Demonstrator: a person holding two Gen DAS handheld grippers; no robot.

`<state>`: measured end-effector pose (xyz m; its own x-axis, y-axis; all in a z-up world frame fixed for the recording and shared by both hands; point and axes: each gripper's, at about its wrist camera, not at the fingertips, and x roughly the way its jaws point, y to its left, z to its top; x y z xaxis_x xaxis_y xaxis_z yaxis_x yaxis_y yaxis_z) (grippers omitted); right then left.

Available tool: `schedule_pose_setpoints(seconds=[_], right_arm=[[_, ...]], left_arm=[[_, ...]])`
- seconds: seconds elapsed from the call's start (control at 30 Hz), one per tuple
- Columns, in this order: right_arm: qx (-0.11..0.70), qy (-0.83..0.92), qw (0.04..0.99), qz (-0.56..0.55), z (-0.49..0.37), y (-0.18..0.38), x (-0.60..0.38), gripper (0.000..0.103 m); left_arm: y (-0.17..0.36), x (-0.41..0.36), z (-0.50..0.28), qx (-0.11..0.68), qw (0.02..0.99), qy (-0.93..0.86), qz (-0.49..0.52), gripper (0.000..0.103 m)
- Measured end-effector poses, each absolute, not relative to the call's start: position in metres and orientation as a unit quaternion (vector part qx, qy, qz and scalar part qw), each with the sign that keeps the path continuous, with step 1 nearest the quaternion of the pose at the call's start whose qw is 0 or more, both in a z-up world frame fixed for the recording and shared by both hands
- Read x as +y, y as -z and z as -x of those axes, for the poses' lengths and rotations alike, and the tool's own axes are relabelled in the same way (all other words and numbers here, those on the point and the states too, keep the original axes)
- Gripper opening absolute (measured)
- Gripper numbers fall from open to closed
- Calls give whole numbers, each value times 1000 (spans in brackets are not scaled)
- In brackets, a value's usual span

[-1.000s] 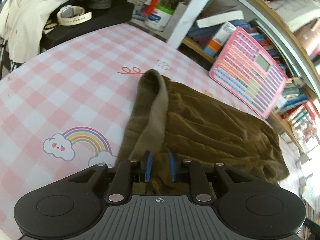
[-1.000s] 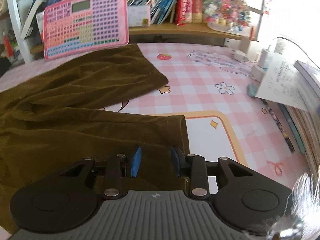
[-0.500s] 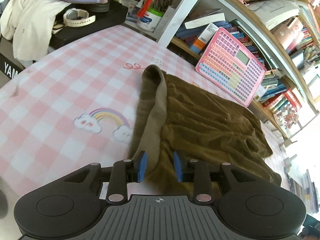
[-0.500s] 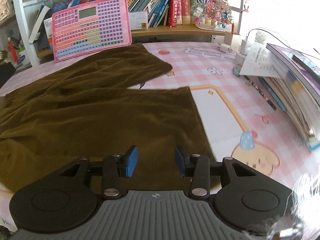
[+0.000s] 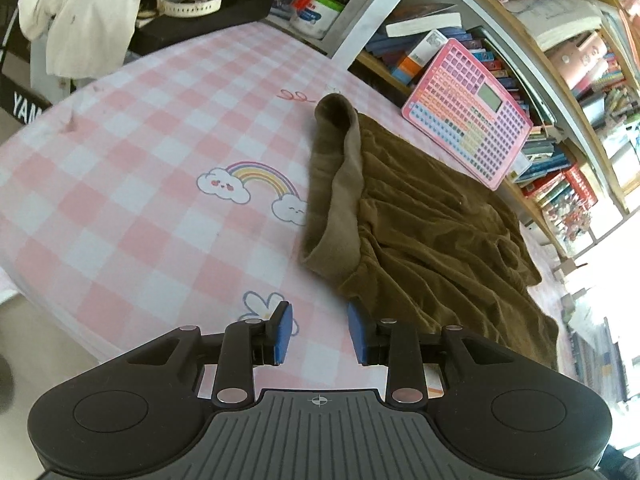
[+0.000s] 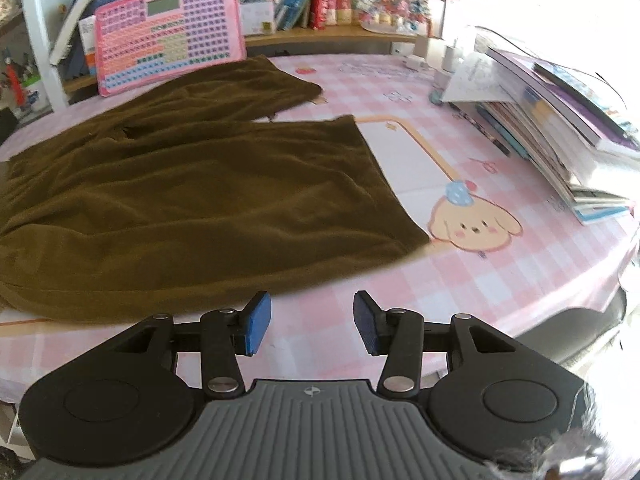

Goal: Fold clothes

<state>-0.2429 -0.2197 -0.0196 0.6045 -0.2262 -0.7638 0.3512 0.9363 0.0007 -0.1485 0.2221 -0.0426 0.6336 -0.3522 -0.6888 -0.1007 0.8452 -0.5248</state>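
Two grippers hang over the pink checked tablecloth (image 5: pixel 132 152), both with fingers spread and nothing between the blue pads. The left gripper (image 5: pixel 319 334) has its jaws apart over bare cloth at the near table edge, with a white flower print just at its 10 o'clock; they have just been opening, and the fabric that lay between them is now clear of them. The brown trousers (image 5: pixel 432 240) lie from the gripper's 12 o'clock out to its 2 o'clock, the paler waistband (image 5: pixel 344 184) folded back and running away toward 12. A rainbow print (image 5: pixel 260 178) sits at 11 o'clock on the cloth, just beside the waistband.

The right gripper (image 6: pixel 312 320) also stands open, its jaws just having widened further, with only checked cloth showing in the gap. In the right wrist view the trousers (image 6: pixel 192 200) lie flat, filling the area from 9 to 12 o'clock, the near leg's hem at about 1 o'clock beside a cartoon puppy print (image 6: pixel 472 224). The near edge of the fabric lies just ahead of the pads, not touching them. A pink keyboard toy (image 6: pixel 168 32) leans against the bookshelf at 11 o'clock, and a stack of books (image 6: pixel 560 128) rests at 2 o'clock.
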Motion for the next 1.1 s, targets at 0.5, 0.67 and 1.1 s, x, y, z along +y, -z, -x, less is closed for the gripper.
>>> schedule_pose_setpoints(seconds=[0.5, 0.67, 1.1], right_arm=[[416, 182, 886, -95, 242, 20, -247, 43], [411, 191, 884, -111, 236, 20, -264, 43], [433, 167, 880, -100, 214, 33, -272, 39]], left_arm=[[65, 219, 110, 404, 800, 20, 443, 58], [63, 212, 109, 401, 809, -20, 430, 12], [56, 220, 123, 396, 852, -46, 340, 16]])
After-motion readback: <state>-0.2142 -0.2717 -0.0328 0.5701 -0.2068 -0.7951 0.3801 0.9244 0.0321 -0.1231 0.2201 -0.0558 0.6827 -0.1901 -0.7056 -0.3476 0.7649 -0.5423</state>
